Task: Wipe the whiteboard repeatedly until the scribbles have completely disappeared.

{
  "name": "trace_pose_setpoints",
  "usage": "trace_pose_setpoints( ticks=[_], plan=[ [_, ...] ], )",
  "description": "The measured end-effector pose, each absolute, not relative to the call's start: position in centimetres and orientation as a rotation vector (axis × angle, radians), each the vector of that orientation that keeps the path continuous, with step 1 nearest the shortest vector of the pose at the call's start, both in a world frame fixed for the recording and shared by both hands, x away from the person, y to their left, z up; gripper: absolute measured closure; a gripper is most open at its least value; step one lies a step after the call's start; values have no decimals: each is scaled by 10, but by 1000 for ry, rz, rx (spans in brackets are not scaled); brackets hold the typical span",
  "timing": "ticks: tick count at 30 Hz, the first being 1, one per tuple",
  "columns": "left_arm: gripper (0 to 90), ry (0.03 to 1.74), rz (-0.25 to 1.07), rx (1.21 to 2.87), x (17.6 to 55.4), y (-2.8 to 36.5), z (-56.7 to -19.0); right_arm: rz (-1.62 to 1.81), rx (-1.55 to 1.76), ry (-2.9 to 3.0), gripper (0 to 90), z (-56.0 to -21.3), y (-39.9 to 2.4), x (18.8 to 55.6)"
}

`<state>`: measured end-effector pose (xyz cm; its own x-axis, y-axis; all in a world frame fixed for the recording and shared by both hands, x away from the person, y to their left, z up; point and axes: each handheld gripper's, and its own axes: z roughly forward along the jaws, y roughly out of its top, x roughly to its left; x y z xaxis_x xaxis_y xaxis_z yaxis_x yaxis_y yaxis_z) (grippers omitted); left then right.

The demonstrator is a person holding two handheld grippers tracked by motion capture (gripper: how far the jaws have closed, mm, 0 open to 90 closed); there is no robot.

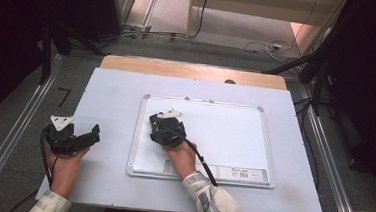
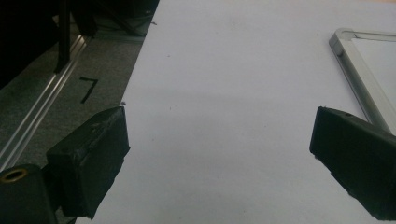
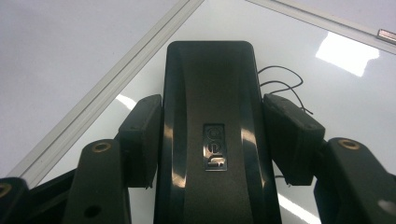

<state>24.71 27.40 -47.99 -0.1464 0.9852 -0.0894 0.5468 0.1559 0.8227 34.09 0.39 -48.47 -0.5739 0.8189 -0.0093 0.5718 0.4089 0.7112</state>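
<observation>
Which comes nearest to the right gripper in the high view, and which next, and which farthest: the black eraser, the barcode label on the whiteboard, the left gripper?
1. Black eraser: clamped between the right gripper's jaws, on the whiteboard.
2. Barcode label: on the whiteboard's bottom edge, to the right.
3. Left gripper: off the board, at the table's left.

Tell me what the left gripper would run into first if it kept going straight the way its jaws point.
Probably nothing soon: the left gripper has open jaws looking along bare white table. The whiteboard's metal frame lies off to one side of that line, though depth is hard to judge.
</observation>
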Motion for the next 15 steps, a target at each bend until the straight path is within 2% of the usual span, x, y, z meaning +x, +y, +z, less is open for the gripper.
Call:
trace_pose_setpoints(
  ticks=[15],
  plan=[
    [51,1790,860,1452,245,276,-480,959,1230,2298,387,-483,-5,358]
  ],
)
